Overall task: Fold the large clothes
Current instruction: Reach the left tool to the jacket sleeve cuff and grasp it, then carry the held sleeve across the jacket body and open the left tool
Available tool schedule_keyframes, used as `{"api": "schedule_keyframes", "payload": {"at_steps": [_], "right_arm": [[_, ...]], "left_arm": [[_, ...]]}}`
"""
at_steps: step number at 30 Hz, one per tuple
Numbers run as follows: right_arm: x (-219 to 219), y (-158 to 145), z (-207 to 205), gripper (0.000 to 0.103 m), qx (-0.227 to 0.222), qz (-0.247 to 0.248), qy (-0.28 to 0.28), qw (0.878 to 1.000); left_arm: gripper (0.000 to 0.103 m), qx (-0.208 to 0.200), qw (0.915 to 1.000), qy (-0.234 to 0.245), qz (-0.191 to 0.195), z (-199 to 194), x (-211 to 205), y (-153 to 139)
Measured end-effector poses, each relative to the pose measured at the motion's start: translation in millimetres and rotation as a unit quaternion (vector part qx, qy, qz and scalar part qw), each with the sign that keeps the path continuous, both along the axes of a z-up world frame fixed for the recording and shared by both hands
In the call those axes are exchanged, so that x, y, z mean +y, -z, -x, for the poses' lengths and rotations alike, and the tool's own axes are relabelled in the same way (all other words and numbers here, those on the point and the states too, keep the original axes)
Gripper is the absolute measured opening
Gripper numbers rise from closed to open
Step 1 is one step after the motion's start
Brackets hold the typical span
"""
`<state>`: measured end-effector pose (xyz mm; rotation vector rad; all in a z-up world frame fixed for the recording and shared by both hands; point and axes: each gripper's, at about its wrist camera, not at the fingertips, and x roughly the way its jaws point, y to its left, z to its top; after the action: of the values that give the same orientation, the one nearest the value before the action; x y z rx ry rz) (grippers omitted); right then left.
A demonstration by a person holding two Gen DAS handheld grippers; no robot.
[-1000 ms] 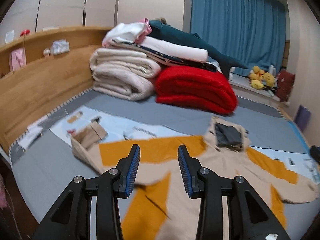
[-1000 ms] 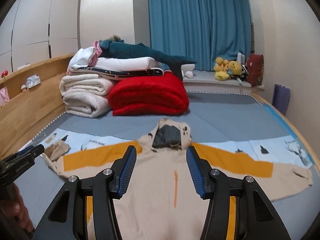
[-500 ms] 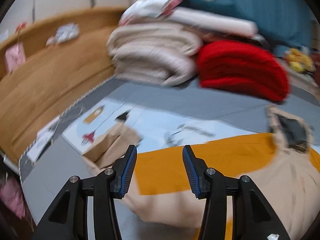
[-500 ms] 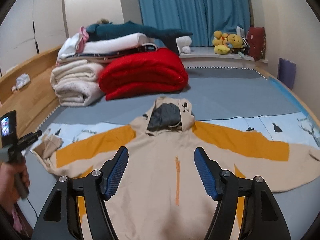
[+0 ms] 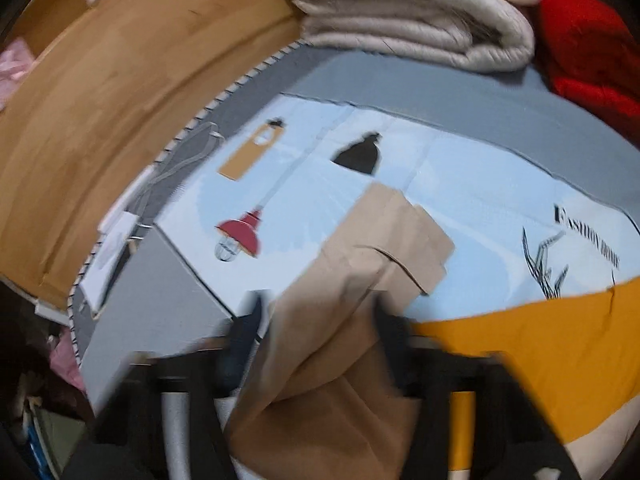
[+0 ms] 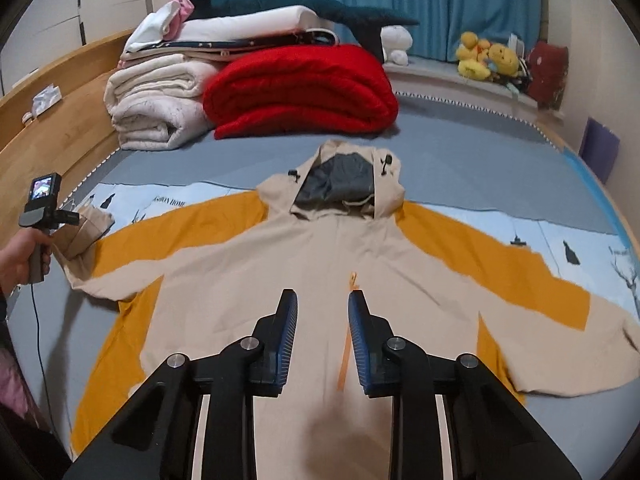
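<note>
Across the middle of the right wrist view, a beige and orange jacket [image 6: 320, 248] lies spread flat on a grey bed [image 6: 460, 160]. Low in the blurred left view, the left gripper [image 5: 316, 320] is closing on the beige sleeve cuff [image 5: 384, 248]. The right gripper [image 6: 322, 336], empty, narrows above the zip. Best to pinch both cuff layers firmly before carrying the sleeve inward.

Left gripper drops onto jacket cuff

The left gripper [image 5: 316, 320], a second ago above the jacket [image 6: 320, 280], now closes around its beige sleeve cuff [image 5: 384, 248]; the right gripper [image 6: 322, 320], lower over the chest, narrows its jaws toward 12 o'clock.
</note>
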<state>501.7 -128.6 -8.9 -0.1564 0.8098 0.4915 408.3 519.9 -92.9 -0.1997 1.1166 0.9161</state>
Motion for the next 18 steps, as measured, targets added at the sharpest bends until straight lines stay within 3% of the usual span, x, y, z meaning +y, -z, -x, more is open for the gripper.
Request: {"api": "schedule_keyframes", "payload": {"at_steps": [4,9,14,18], "right_arm": [[1.1,4.4,-2.1,0.028,0.014,0.002,-0.007,1.000],[5.4,6.6,1.8,0.029,0.046,-0.009,-0.026,0.999],[0.0,8.7,4.4,0.029,0.089,-0.044,-0.019,0.995],[-6.5,14.6,8.1,0.029,0.117,-0.064,-0.004,0.991]], "left_arm": [[0.005,-0.037,0.9989,0.030,0.001,6.2,-20.6,-24.3],[0.004,-0.111,0.9893,0.093,0.015,21.8,-100.0,-86.8],[0.004,-0.189,0.9636,0.181,0.054,38.2,-223.5,-138.5],[0.004,-0.225,0.9329,0.254,0.120,33.8,-326.1,-133.7]]}}
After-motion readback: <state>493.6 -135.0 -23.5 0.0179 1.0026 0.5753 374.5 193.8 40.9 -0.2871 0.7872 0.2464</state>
